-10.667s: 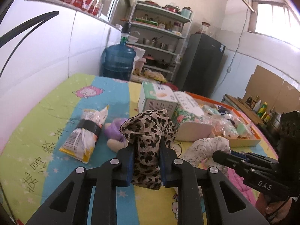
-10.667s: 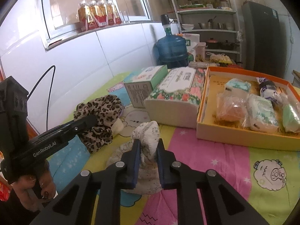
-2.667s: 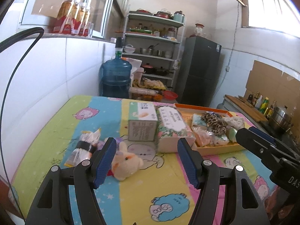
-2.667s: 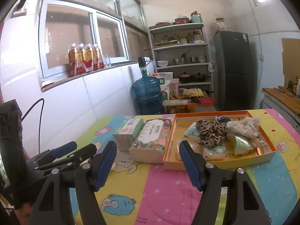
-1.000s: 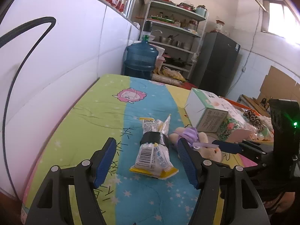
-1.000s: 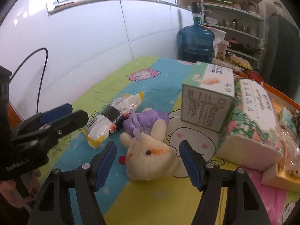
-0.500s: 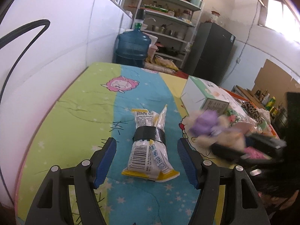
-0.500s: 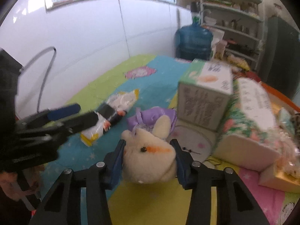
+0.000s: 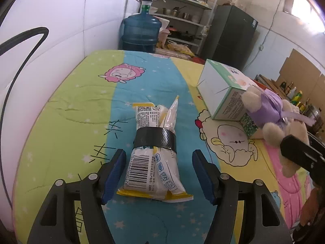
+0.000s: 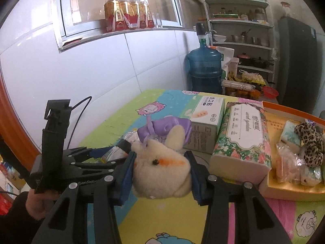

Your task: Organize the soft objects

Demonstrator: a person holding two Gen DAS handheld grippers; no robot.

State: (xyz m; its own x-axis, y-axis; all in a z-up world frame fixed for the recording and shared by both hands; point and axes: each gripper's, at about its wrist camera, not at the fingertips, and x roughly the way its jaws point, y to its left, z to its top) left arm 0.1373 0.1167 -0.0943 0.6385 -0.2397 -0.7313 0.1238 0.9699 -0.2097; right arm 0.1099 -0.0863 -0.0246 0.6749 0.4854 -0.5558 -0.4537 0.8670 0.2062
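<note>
Kitchen storeroom w/ tiled wall; work surface is a cartoon-print quilt (image 9: 85, 93) in green, blue, yellow and pink stripes. Right gripper (image 10: 161, 174): jaws just closed, now clamped on cream plush toy (image 10: 160, 172) w/ purple bow, raised off quilt in front of white-green box (image 10: 205, 120) and floral tissue pack (image 10: 243, 134). Left gripper (image 9: 158, 174): jaws spread wide, straddling lower end of snack packet (image 9: 154, 150) bound w/ black band, pads not touching it; packet lies flat on blue stripe. Orange tray (image 10: 270, 187), far right, holds leopard-print cloth (image 10: 309, 142) and wrapped soft items.
</note>
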